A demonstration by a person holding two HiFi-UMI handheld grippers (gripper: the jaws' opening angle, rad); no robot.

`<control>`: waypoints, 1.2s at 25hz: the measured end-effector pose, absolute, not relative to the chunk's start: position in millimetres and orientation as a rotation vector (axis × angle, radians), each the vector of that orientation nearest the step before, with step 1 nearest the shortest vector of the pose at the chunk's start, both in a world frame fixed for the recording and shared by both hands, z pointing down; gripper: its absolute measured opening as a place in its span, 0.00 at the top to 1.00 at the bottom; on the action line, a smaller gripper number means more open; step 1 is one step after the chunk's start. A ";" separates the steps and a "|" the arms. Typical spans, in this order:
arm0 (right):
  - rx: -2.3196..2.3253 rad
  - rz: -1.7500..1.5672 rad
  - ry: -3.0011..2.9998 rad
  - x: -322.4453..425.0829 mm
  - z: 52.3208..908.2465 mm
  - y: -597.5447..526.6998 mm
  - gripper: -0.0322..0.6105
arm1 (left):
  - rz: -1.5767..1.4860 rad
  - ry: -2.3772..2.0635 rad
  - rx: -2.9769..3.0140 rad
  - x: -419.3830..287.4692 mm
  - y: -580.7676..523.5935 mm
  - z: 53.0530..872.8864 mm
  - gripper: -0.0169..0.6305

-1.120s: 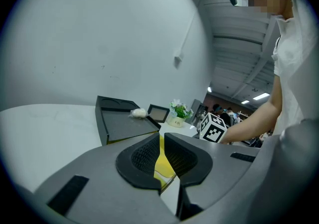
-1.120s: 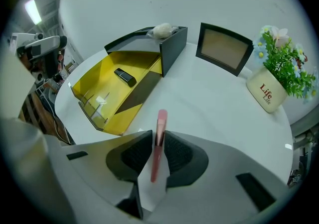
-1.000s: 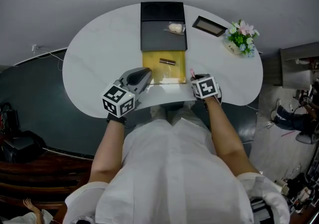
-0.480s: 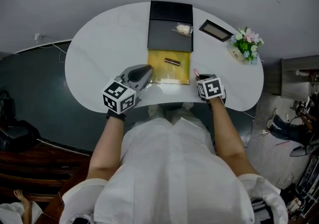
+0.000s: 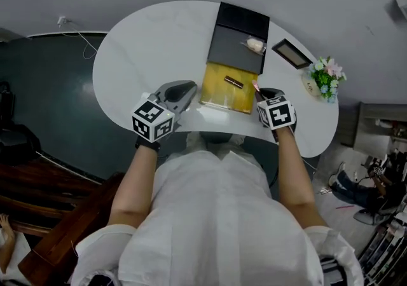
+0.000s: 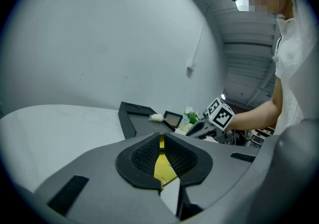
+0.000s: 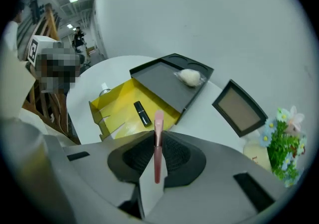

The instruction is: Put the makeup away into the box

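Note:
The yellow box (image 5: 222,91) lies open on the white table (image 5: 140,49), with a dark lipstick (image 5: 233,81) inside it. Its black lid (image 5: 236,40) sits just behind, carrying a white puff (image 5: 255,44). My right gripper (image 5: 260,91) is shut on a slim pink tube (image 7: 158,143), held off the table by the box's near right corner (image 7: 132,111). My left gripper (image 5: 184,89) is shut and empty at the box's left side. In the left gripper view the yellow box (image 6: 162,166) shows through the slit of the left gripper (image 6: 162,144).
A dark framed palette (image 5: 292,53) lies right of the lid, and a small pot of flowers (image 5: 326,77) stands further right. The table's curved front edge runs just under both grippers. Dark floor and wooden furniture (image 5: 38,208) are to the left.
My right gripper has risen with the pink tube and come closer to the yellow box's right edge. The left gripper shifted slightly along the box's left side.

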State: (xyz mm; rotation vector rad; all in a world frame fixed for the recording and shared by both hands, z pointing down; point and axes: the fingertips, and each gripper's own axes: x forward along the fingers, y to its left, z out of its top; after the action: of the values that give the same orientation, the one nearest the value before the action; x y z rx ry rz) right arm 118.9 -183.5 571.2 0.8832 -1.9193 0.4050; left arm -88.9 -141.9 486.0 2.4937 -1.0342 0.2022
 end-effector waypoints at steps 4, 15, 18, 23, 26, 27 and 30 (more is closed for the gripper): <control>0.721 0.316 -1.962 73.7 575.6 -183.8 0.88 | 0.186 -1.101 2.455 -109.3 -133.4 488.1 0.94; 0.403 0.194 -1.923 4.9 621.6 -170.3 0.88 | 0.153 -1.277 2.330 -159.5 -104.2 497.2 0.94; 0.369 0.181 -1.908 -3.0 628.8 -168.3 0.88 | 0.147 -1.310 2.302 -171.7 -96.8 498.4 0.94; 0.335 0.184 -1.887 -7.9 639.9 -163.8 0.88 | 0.139 -1.346 2.270 -183.8 -88.9 501.5 0.94; 0.332 0.163 -1.888 -9.3 639.2 -164.5 0.88 | 0.132 -1.356 2.263 -186.4 -86.0 502.0 0.94; 0.334 0.159 -1.891 -10.3 638.1 -164.8 0.88 | 0.131 -1.358 2.262 -187.2 -85.3 501.7 0.94; 0.342 0.163 -1.897 -11.4 637.0 -165.1 0.88 | 0.129 -1.357 2.265 -188.3 -85.0 500.4 0.94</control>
State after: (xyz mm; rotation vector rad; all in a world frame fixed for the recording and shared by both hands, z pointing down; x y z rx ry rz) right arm -11.4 -165.1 637.0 0.3420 -1.8968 0.1628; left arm -188.3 -85.0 500.4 2.2651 -1.3568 0.1288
